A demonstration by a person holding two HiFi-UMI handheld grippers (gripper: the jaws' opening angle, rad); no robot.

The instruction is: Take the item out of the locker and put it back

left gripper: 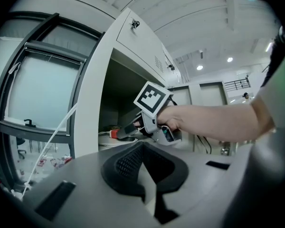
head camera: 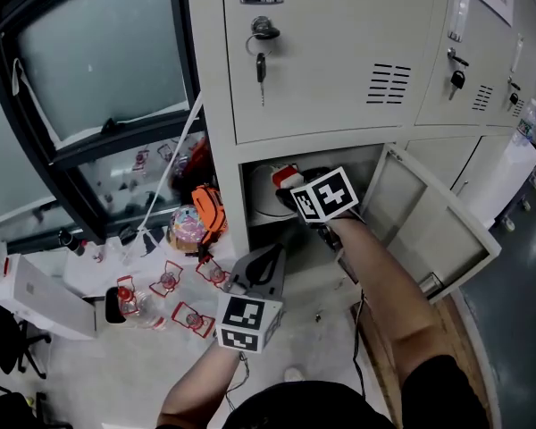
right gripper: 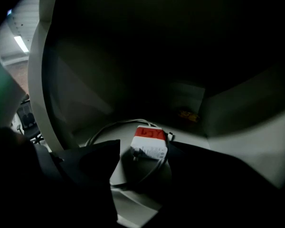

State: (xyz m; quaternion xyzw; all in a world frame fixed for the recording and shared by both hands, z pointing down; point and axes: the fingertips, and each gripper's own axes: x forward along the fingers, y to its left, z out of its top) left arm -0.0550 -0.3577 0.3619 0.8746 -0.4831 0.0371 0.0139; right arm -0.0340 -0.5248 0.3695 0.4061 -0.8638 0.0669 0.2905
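Observation:
The lower locker compartment stands open, its door swung out to the right. Inside lies a white charger with a red taped end on a coil of white cable; its red end also shows in the head view. My right gripper reaches into the compartment, open, with the charger lying between its two dark fingers and no grip on it. From the left gripper view the right gripper points at the charger. My left gripper hovers outside in front of the locker, shut and holding nothing.
Above the opening is a shut locker door with a key in its lock. Left of the locker are a window, an orange bag and several small bottles and red-edged items on the floor. More lockers continue to the right.

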